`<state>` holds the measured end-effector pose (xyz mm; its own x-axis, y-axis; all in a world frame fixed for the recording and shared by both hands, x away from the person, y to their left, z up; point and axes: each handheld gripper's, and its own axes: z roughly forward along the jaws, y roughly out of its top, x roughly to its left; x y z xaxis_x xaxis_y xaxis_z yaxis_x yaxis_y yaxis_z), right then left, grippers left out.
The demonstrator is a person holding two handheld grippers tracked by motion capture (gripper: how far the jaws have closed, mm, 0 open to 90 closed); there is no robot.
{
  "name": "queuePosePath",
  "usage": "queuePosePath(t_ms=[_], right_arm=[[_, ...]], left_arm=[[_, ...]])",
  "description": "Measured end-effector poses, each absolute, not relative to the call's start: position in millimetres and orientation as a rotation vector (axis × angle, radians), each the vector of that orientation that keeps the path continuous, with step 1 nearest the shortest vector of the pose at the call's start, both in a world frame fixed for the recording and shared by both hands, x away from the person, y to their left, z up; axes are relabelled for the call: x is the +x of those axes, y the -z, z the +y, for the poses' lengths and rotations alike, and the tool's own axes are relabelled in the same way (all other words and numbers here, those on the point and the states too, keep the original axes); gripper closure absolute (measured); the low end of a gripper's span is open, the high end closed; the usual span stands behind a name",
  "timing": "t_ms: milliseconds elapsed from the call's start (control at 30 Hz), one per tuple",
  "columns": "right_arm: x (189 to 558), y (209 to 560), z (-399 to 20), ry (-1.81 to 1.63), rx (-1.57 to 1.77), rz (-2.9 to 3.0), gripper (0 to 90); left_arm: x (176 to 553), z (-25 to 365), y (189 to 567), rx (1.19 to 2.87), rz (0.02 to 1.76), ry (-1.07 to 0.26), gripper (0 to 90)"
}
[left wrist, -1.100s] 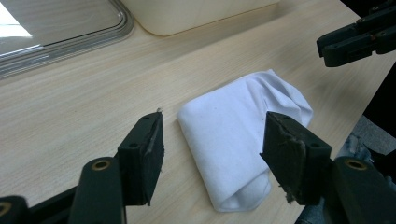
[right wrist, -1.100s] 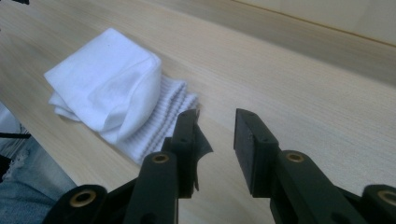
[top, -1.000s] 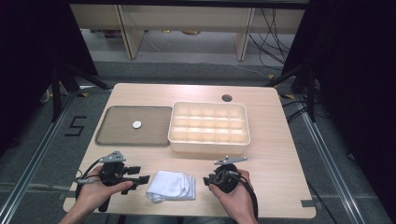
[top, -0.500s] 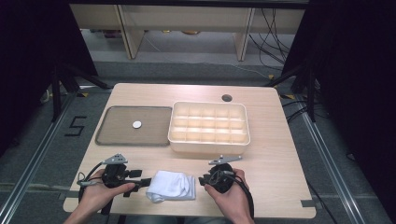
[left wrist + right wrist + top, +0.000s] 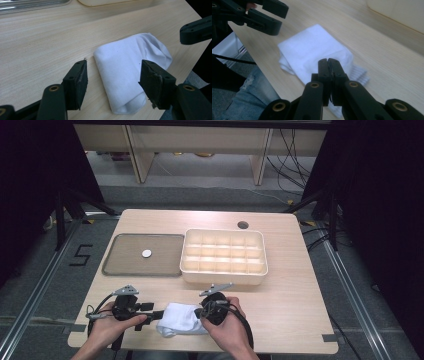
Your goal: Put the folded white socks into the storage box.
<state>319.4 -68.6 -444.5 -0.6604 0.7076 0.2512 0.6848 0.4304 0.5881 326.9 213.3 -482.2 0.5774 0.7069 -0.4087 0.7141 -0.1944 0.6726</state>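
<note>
Jaws of the right gripper have just closed and meet at the near edge of the white folded cloth, with no fabric visibly pinched between them. Those of the left gripper stand wide open, straddling the cloth's other end untouched. With so thin a bite, if any, a lift could slip off or unfold the layers.

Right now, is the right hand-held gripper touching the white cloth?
Touching. In the right gripper view the right hand-held gripper has its jaws shut on the near edge of the white cloth, with fabric bunched at the tips.
</note>
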Motion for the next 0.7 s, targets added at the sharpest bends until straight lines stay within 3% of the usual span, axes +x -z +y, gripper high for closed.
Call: queuePosePath(t_ms=[700], right_arm=[[321.8,457.5,-25.5,-0.980,1.190,2.769,90.0]], left_arm=[[331.4,208.9,482.9,1.953,1.157,0.007,39.3]])
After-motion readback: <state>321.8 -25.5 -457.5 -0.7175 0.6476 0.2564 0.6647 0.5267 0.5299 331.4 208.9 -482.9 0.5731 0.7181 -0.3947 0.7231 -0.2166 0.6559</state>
